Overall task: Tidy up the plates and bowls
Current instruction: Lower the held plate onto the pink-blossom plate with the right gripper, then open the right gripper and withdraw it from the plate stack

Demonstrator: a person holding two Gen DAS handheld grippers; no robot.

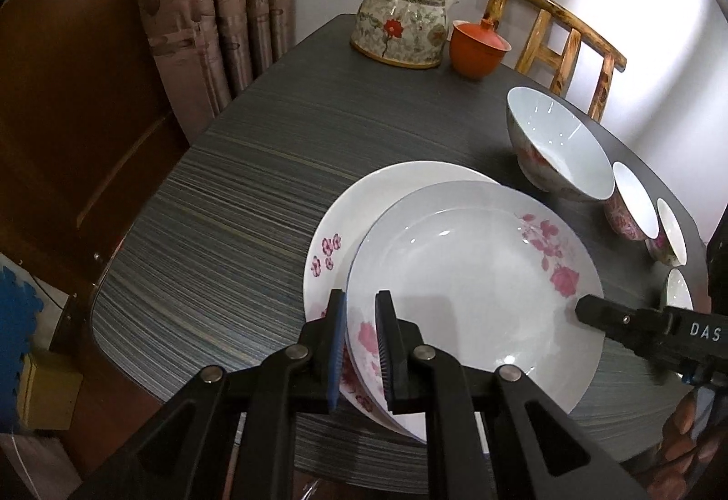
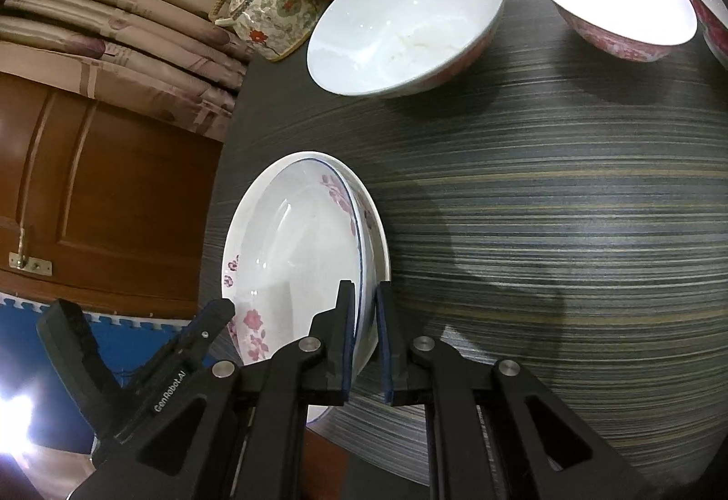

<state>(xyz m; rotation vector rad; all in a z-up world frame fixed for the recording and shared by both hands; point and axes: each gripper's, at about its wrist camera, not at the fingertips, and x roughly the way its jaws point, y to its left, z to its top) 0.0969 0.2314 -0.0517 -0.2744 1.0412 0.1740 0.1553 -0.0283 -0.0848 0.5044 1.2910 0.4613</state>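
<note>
Two white plates with pink flowers overlap near the table's front edge. The upper plate is deep with a thin blue rim line and sits shifted to the right over the lower plate. My left gripper is shut on the upper plate's near rim. My right gripper is shut on the same plate at its right rim, and its tip shows in the left wrist view. A large white bowl stands behind the plates, with several smaller pink-patterned bowls in a row to its right.
A flowered teapot and an orange lidded cup stand at the far end of the dark striped table. A wooden chair is behind them. Curtain and a wooden door lie to the left, past the table's edge.
</note>
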